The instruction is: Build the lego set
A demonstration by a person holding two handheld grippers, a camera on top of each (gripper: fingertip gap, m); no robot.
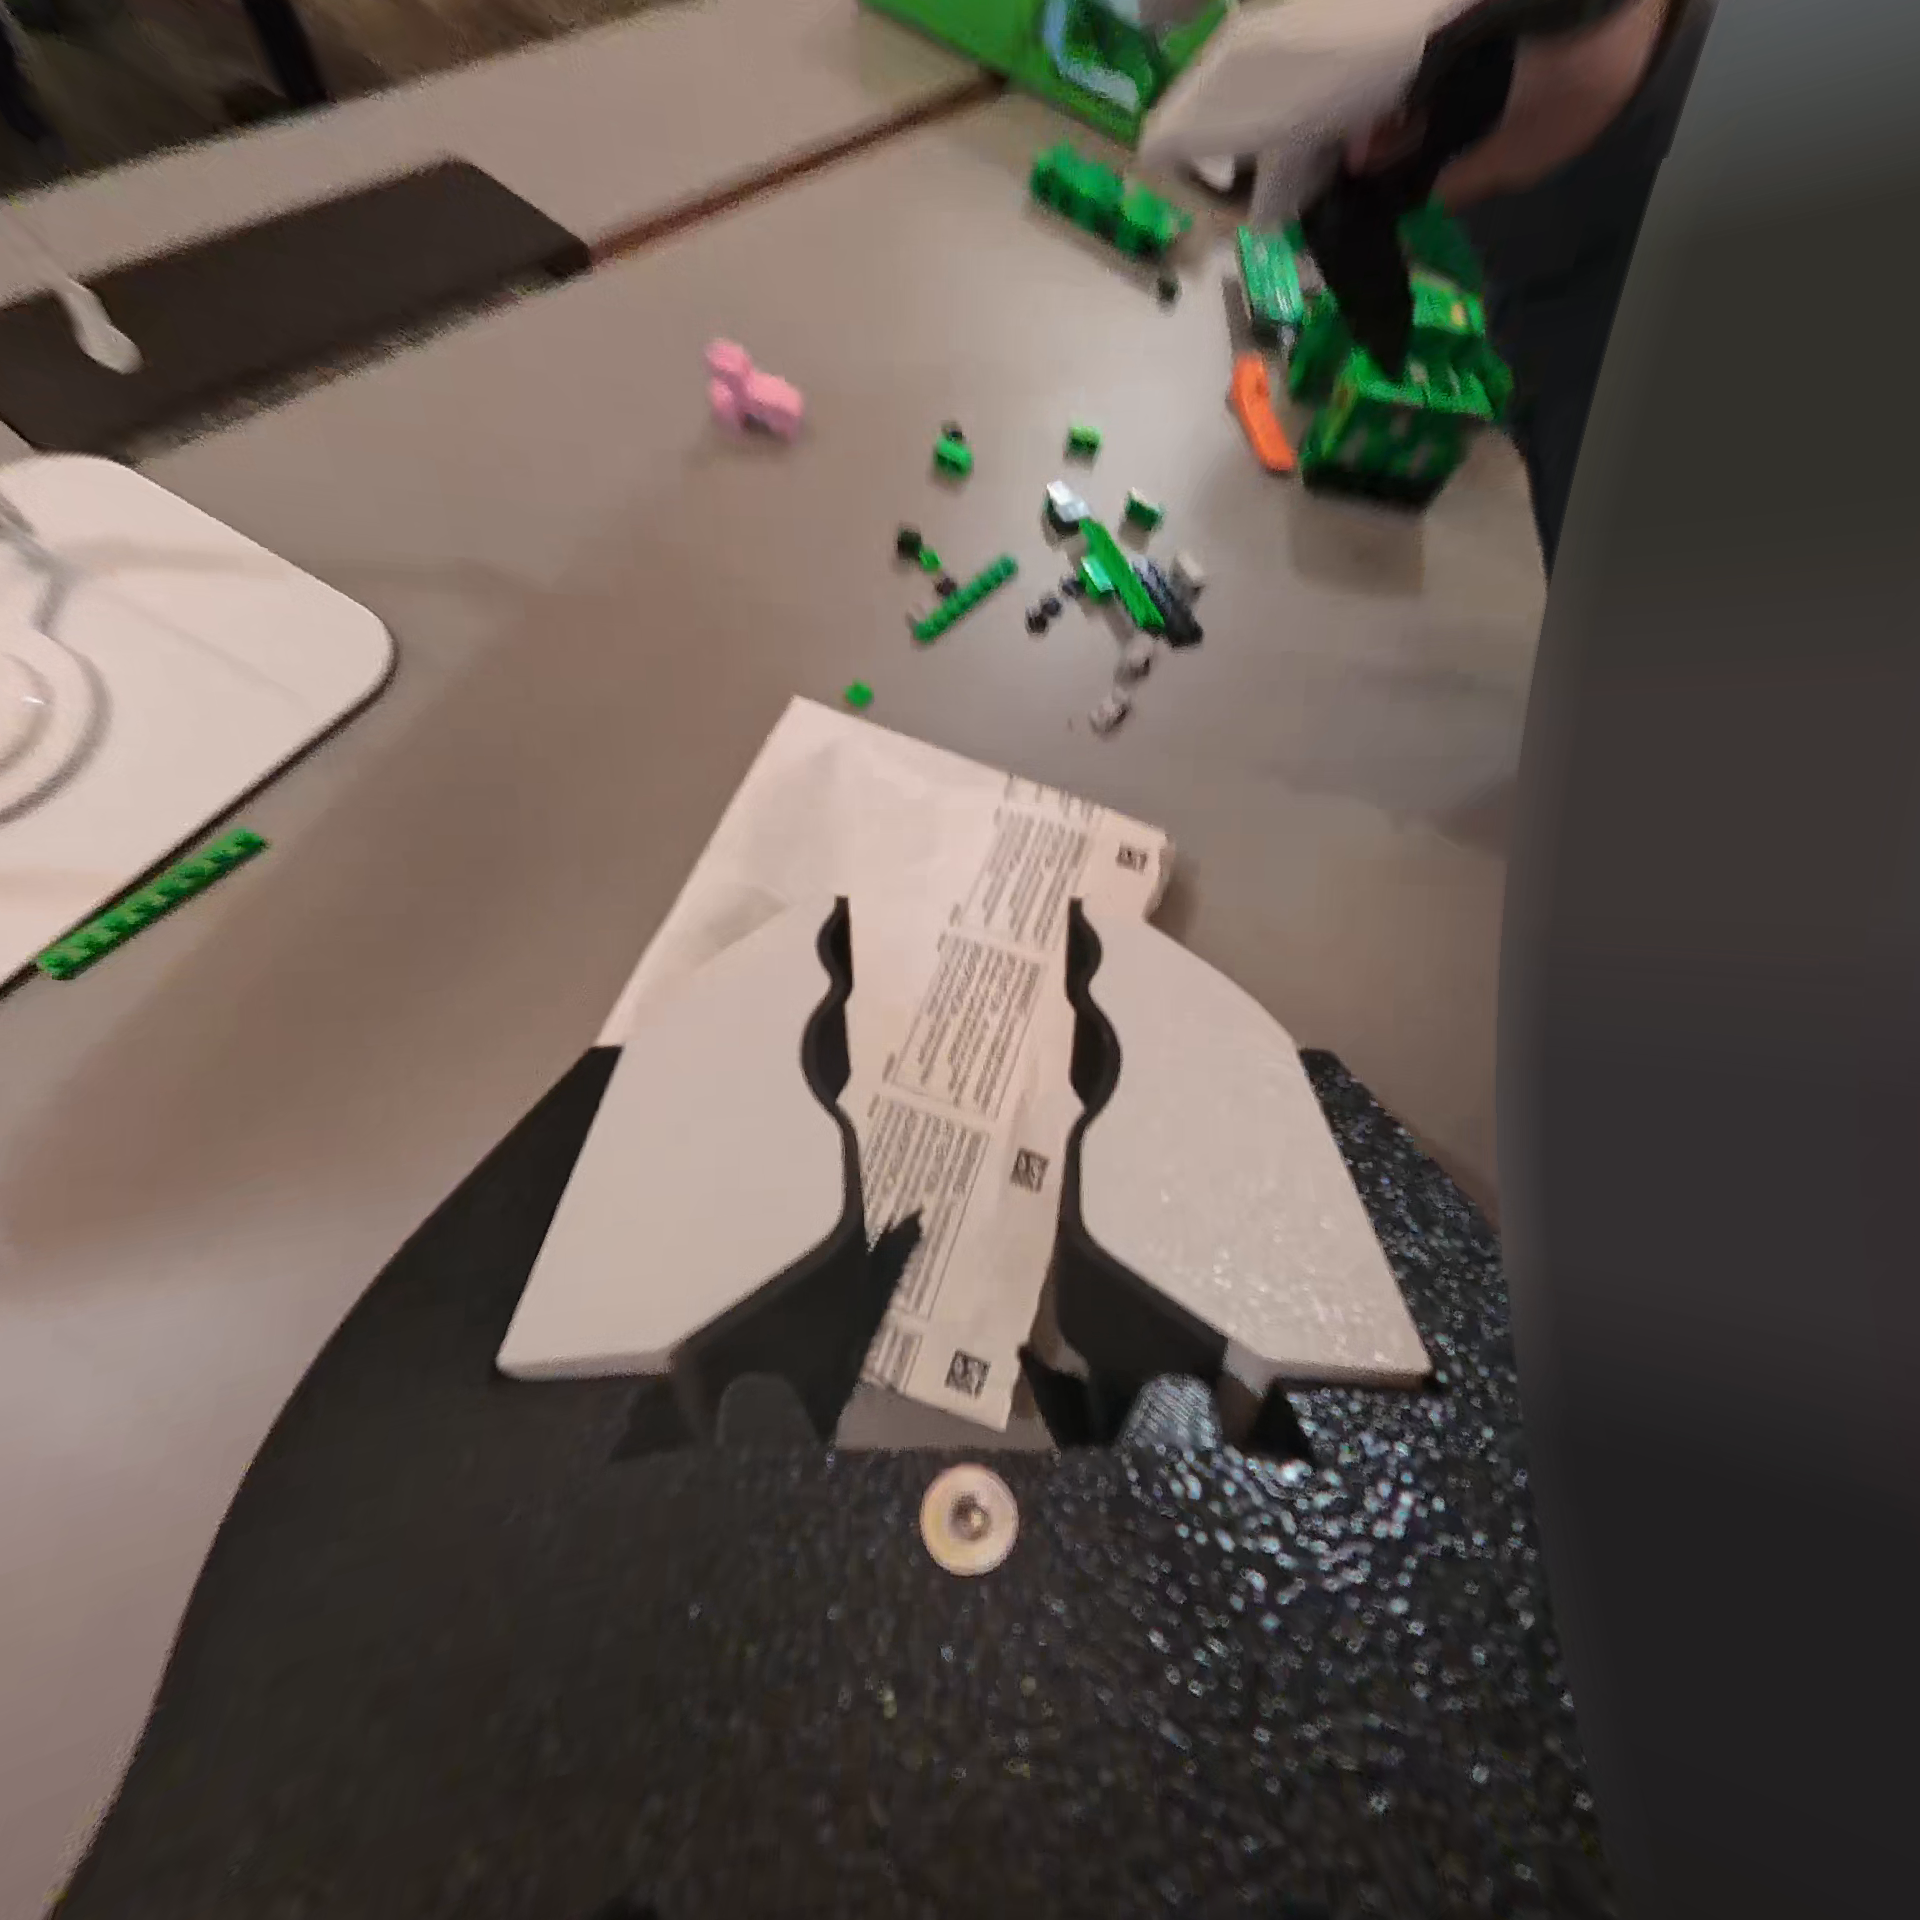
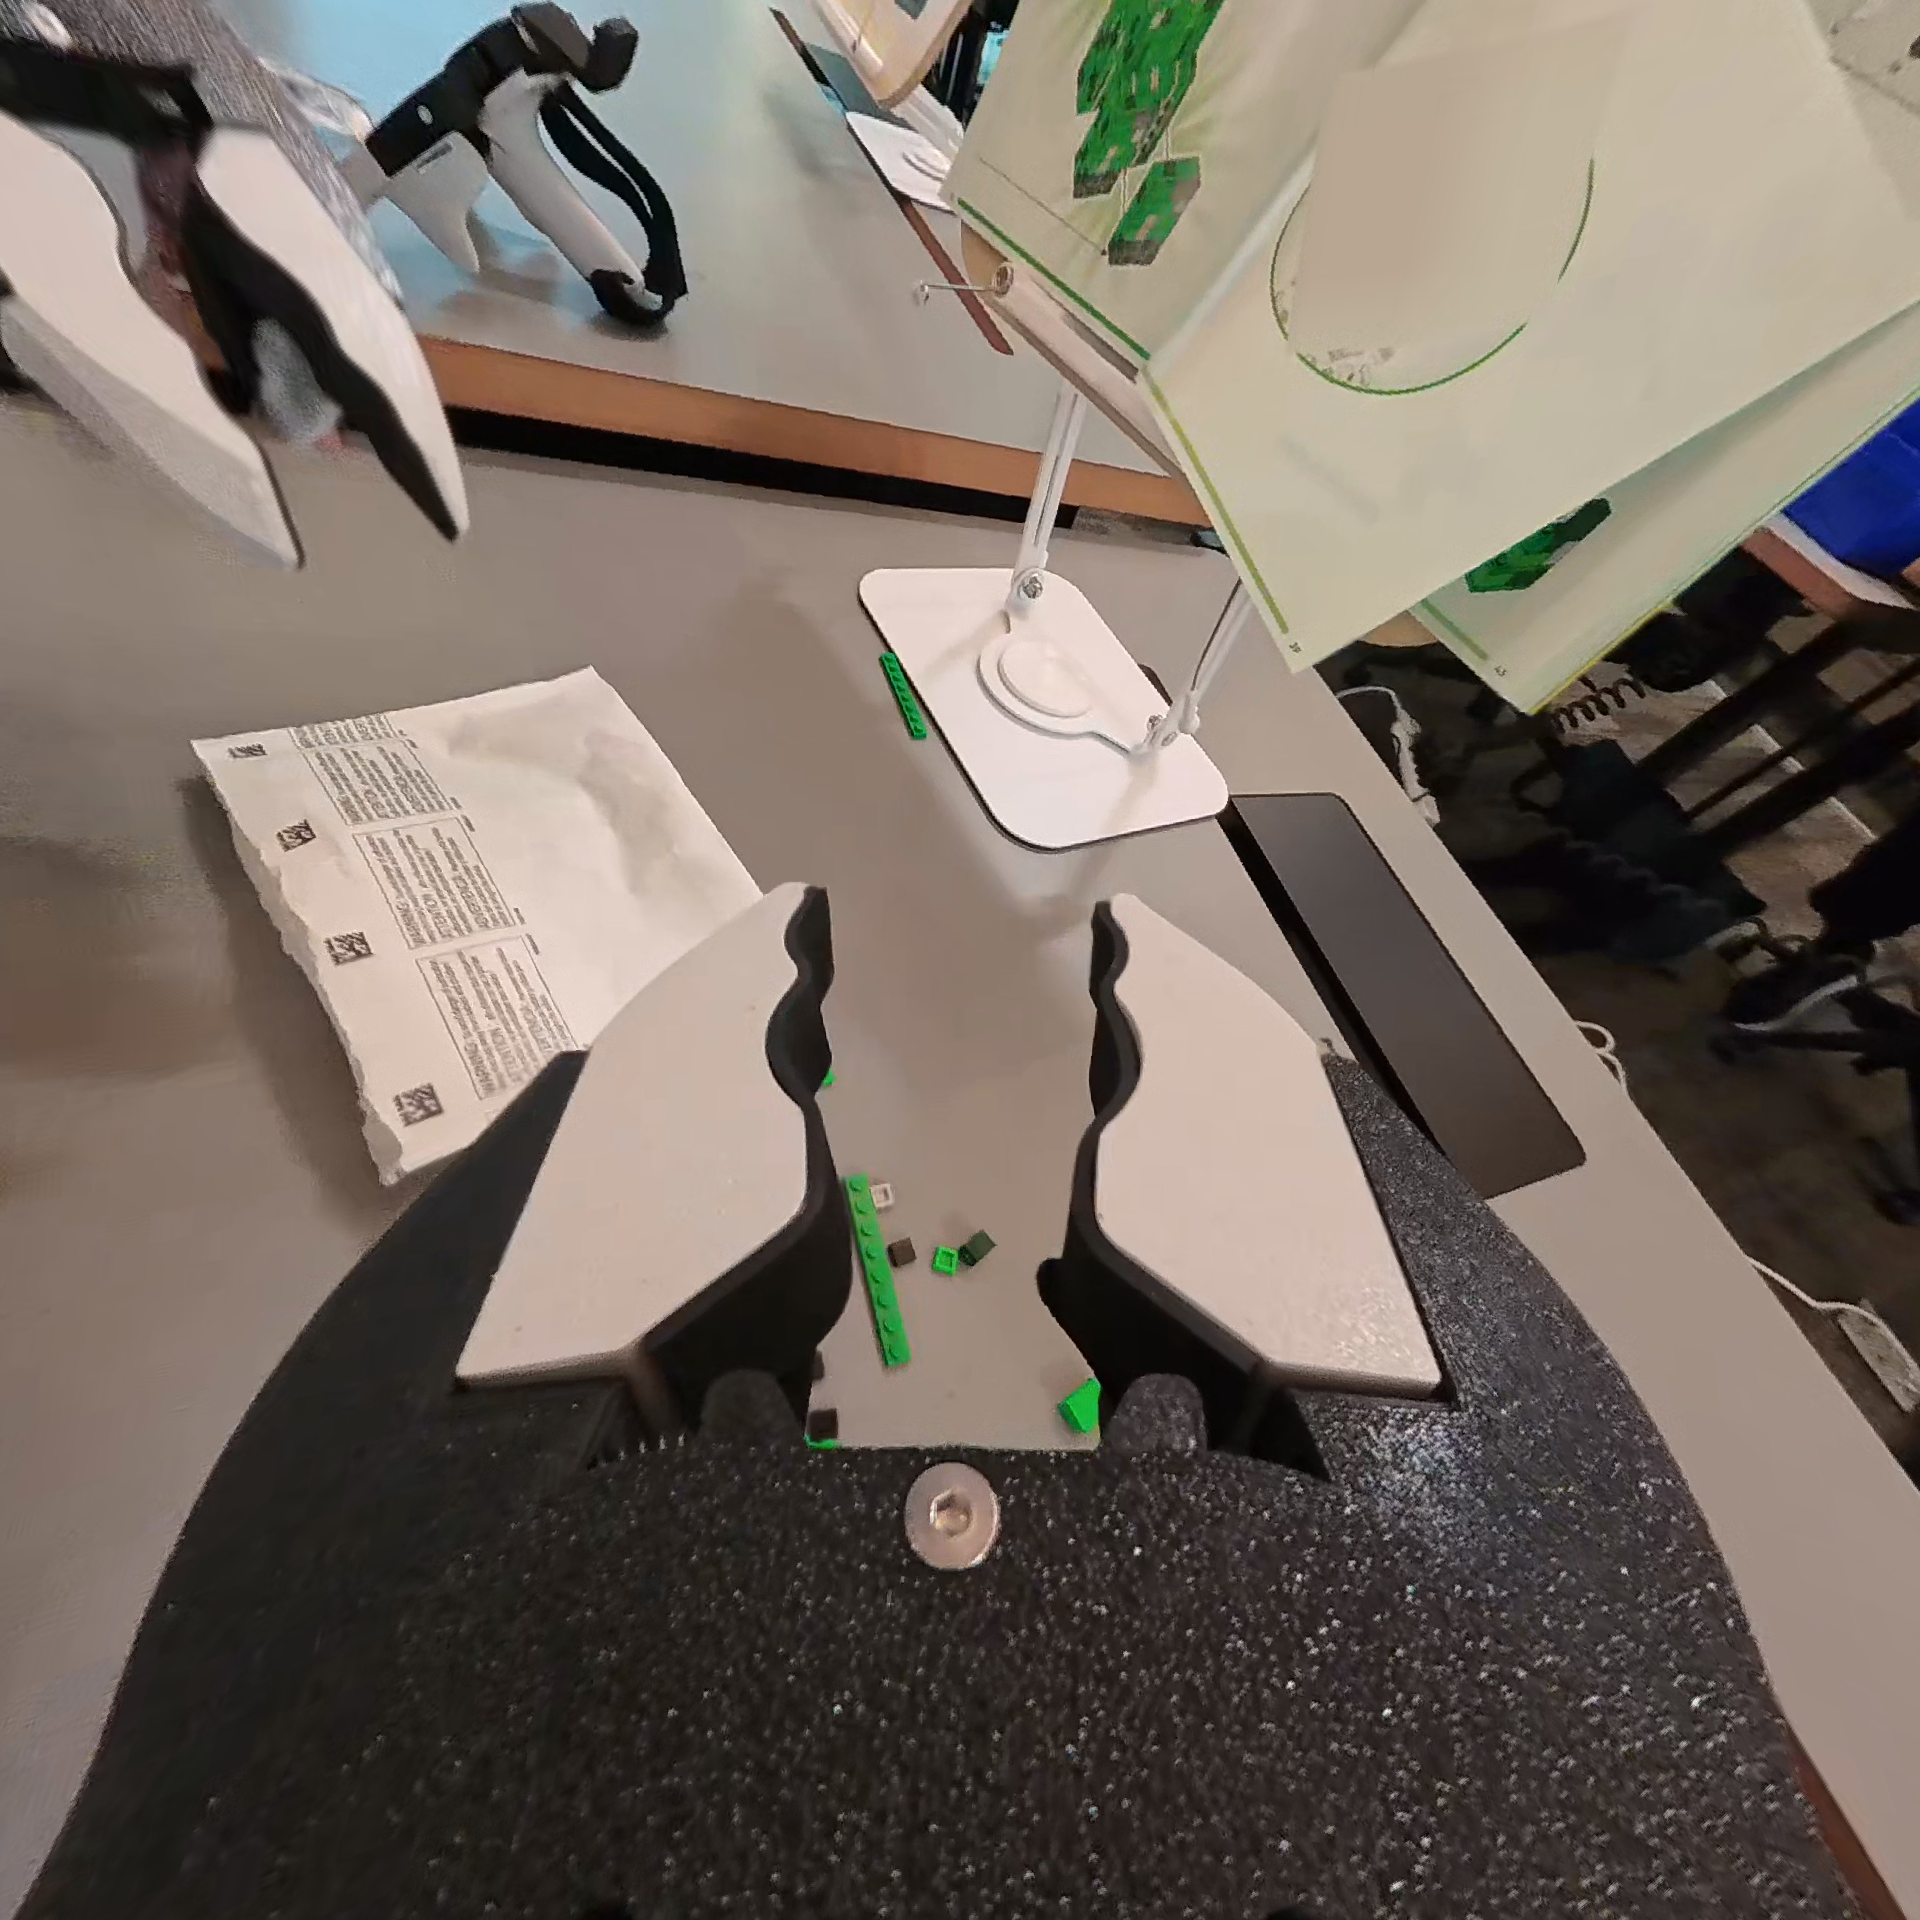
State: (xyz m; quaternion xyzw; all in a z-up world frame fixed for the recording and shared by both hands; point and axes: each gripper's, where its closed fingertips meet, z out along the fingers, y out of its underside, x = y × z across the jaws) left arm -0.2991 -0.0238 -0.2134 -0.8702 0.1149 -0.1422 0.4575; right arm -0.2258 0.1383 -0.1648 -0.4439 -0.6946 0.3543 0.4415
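Showing two grippers over one grey bench: left gripper hangs with fingers apart above one torn white paper bag, holding nothing; right gripper likewise spread and empty, loose bricks on the bench between its fingers. Two long green plates: one between the right fingers, one touching the edge of the white stand base. One pink brick figure stands apart from the scatter of small green and dark pieces; one green built block and one orange piece lie near the bench's far right edge. One instruction booklet rests open on the stand; the bag bears printed text blocks and square codes.
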